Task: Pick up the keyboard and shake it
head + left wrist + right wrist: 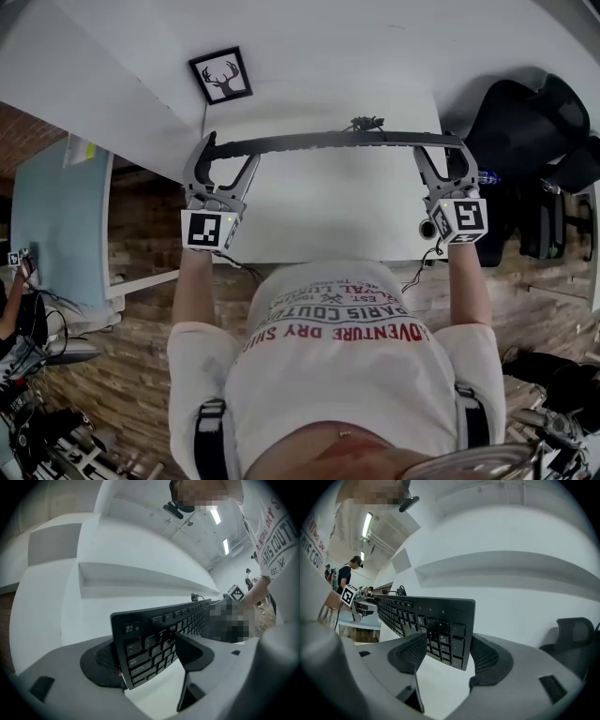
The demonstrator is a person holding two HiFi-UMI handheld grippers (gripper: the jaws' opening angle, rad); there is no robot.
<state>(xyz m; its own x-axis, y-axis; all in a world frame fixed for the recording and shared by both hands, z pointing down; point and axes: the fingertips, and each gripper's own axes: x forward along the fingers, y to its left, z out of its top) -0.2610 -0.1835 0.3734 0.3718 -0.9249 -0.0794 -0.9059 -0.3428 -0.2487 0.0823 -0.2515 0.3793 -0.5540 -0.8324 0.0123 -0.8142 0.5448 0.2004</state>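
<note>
Our printed shirt (pixel 337 347) fills the near part of the head view. Beyond it we see the white table (pixel 319 216), with a black chair (pixel 520 122) off its right edge. We hold the black keyboard (pixel 328 141) in the air over the table's far half, turned up on its long edge. Our left gripper (pixel 145 656) has its jaws clamped on the keyboard's left end, and our right gripper (pixel 445 651) is clamped on the right end. A framed deer picture (pixel 221 75) shows beyond the table's far left corner.

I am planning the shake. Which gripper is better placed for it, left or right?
Neither alone: the left gripper is shut on the keyboard at its left end and the right gripper at its right end, so both should shake it together.
</note>
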